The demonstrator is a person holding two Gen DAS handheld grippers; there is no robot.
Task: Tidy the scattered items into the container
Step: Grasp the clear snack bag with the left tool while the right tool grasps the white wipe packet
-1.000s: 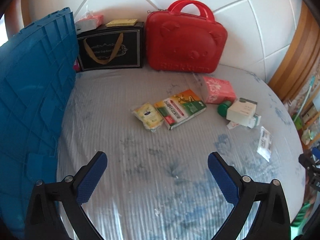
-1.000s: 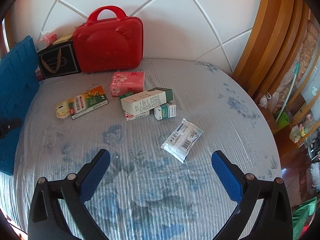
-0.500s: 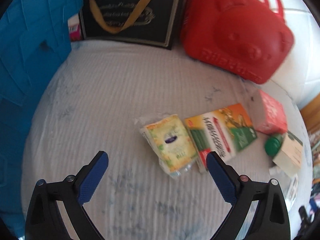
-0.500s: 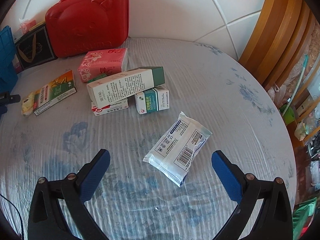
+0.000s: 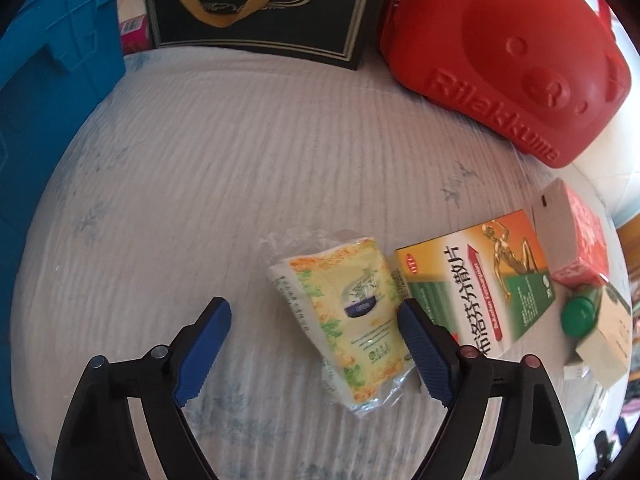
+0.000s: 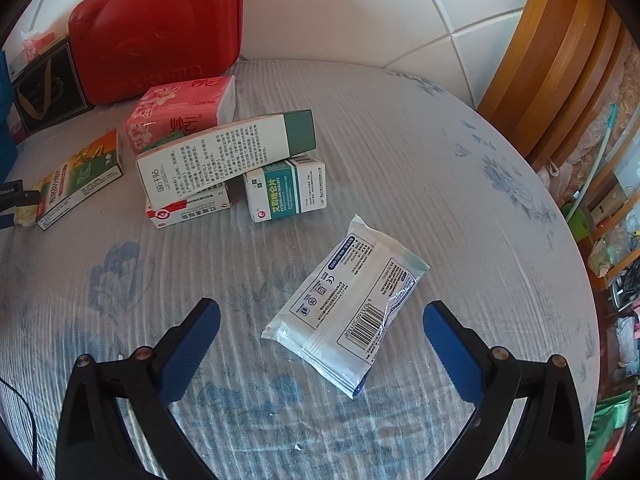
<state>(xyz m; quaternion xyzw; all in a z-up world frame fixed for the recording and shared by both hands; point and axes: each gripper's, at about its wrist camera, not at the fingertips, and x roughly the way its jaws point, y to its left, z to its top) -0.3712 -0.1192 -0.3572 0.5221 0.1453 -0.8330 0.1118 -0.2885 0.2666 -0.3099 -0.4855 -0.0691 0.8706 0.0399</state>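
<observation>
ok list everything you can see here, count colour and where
yellow-green sachet: 1, between the left gripper's fingers
orange-green medicine box: 1, right of the sachet
pink tissue pack: 1, before the red case
long white-green box: 1, lying across two smaller boxes
teal-white box: 1, under it
red-white box: 1, under it
green cap: 1
white wipes pack: 1, ahead of the right gripper
red case: 1, rear
black gift bag: 1, rear
blue crate: 1, left
left gripper: open
right gripper: open

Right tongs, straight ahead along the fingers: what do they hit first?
Most likely the white wipes packet, which lies on the bedsheet between the open fingers of the right tongs. Depth is unclear; the medicine boxes sit farther on.
</observation>
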